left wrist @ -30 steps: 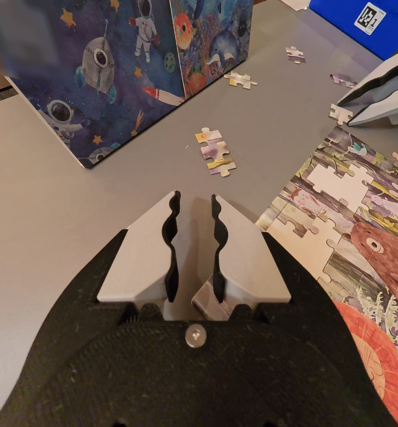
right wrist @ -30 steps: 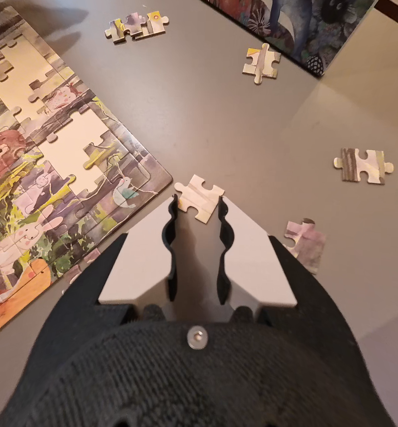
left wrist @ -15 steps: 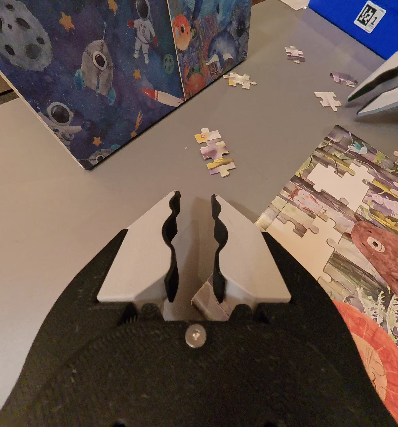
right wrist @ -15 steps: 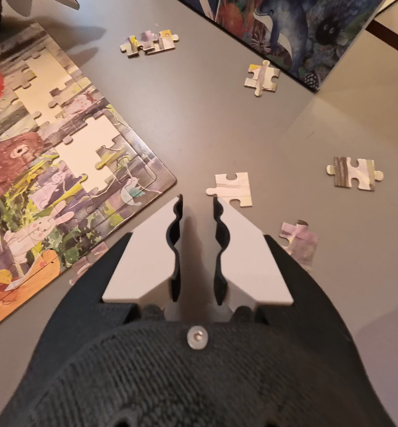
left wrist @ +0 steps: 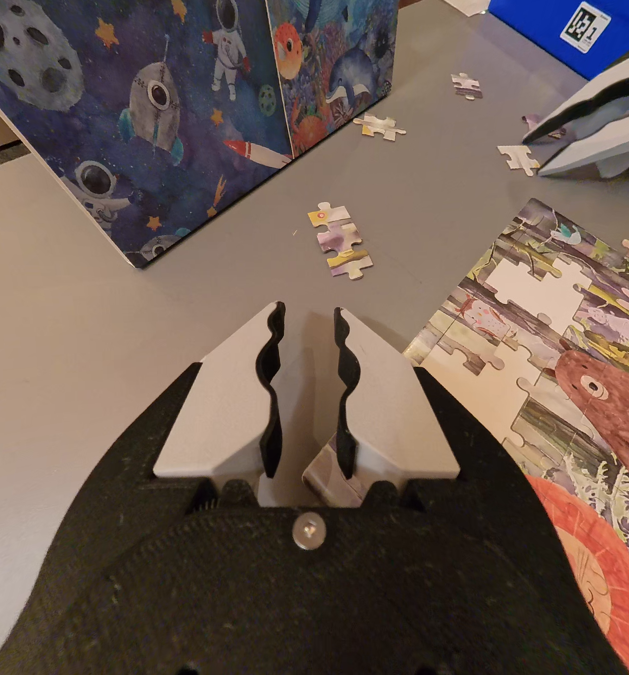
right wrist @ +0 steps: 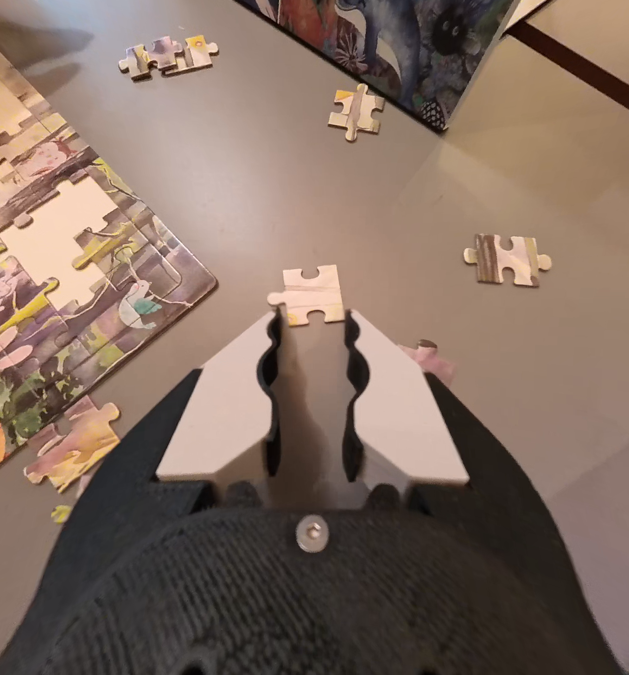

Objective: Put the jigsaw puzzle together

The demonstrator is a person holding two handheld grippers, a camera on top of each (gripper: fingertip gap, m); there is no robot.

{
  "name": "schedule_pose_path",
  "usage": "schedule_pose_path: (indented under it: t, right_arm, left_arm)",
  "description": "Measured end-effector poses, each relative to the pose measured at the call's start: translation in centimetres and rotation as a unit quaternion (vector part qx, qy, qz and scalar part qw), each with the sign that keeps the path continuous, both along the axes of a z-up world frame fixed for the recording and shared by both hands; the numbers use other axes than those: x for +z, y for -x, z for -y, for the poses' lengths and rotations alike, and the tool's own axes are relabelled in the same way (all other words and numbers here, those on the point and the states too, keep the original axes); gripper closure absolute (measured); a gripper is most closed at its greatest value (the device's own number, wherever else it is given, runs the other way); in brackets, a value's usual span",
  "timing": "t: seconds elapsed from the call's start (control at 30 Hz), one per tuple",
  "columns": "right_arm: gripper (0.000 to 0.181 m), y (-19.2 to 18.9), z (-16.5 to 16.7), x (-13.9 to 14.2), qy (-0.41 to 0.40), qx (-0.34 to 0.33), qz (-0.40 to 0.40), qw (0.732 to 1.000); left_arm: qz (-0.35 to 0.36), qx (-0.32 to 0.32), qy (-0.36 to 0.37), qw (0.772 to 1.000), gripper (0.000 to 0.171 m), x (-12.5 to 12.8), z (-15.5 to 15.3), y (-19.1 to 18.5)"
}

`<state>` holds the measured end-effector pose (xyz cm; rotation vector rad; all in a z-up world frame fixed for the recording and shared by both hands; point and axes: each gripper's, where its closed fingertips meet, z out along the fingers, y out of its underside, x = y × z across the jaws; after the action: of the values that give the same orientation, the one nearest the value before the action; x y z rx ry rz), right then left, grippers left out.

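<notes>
The partly built forest puzzle (left wrist: pixel 616 401) lies on the grey table with several pale gaps; it also shows in the right wrist view (right wrist: pixel 141 303). My right gripper (right wrist: pixel 313 314) is open and empty, its tips just behind a pale loose piece (right wrist: pixel 313 294) that lies flat by the puzzle's corner. In the left wrist view the right gripper (left wrist: pixel 532 157) stands low over that piece (left wrist: pixel 517 164). My left gripper (left wrist: pixel 307 308) is open over bare table beside the puzzle's edge. A grey-purple piece (left wrist: pixel 333 471) shows low at its right finger's base; whether it is held is unclear.
A space-and-sea picture box (left wrist: pixel 141 109) stands behind, also in the right wrist view (right wrist: pixel 397 44). Loose pieces: a strip of three (left wrist: pixel 340 244) (right wrist: pixel 168 56), a joined pair (left wrist: pixel 379 126) (right wrist: pixel 357 111), another pair (right wrist: pixel 506 259), purple pieces (right wrist: pixel 430 359) (right wrist: pixel 75 442). A blue box (left wrist: pixel 561 29) sits far right. The left gripper's tips are roughly 30 cm from the right gripper's. Both grippers' tips are roughly 20 cm from the partly built forest puzzle (left wrist: pixel 616 401).
The pale piece has turned and slid a little away from the puzzle's corner. My right gripper drew back, came up behind it again and opened wider. The left gripper has not moved.
</notes>
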<state>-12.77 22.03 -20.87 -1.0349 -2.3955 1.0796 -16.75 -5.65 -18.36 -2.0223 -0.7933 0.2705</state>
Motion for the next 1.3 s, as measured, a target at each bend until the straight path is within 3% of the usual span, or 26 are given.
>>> schedule_pose_path:
  t: [0.47, 0.53, 0.63, 0.77, 0.93, 1.1, 1.3]
  right_arm:
    - [0.153, -0.9, 1.1, 0.1, -0.010, 0.009, 0.003, 1.000]
    - [0.170, -1.1, 1.7, 0.5, 0.004, 0.018, 0.002, 1.000]
    - [0.158, -1.5, 2.4, 0.8, 0.021, 0.027, 0.007, 0.999]
    - [0.153, -0.9, 1.6, 0.6, -0.016, 0.009, -0.012, 1.000]
    - [0.125, 0.1, 2.0, 0.0, -0.014, 0.005, -0.015, 1.000]
    - [0.142, 0.0, 2.6, 0.0, -0.003, 0.023, -0.004, 1.000]
    - [0.143, -0.2, 2.7, 0.1, -0.019, 0.024, -0.008, 0.999]
  left_arm:
    - [-0.003, 0.000, -0.001, 1.000, 0.147, 0.1, 0.0, 0.0]
    - [-0.004, -0.001, 0.000, 1.000, 0.147, 0.1, 0.0, 0.0]
    - [-0.005, -0.002, 0.002, 1.000, 0.146, 0.1, -0.1, -0.1]
    - [-0.006, -0.003, 0.004, 1.000, 0.146, 0.0, -0.1, -0.1]
    - [-0.003, -0.002, 0.004, 1.000, 0.146, 0.0, -0.1, -0.1]
    - [-0.004, -0.002, 0.005, 1.000, 0.146, 0.0, -0.1, -0.1]
    - [-0.005, -0.002, 0.004, 1.000, 0.146, 0.0, 0.0, -0.1]
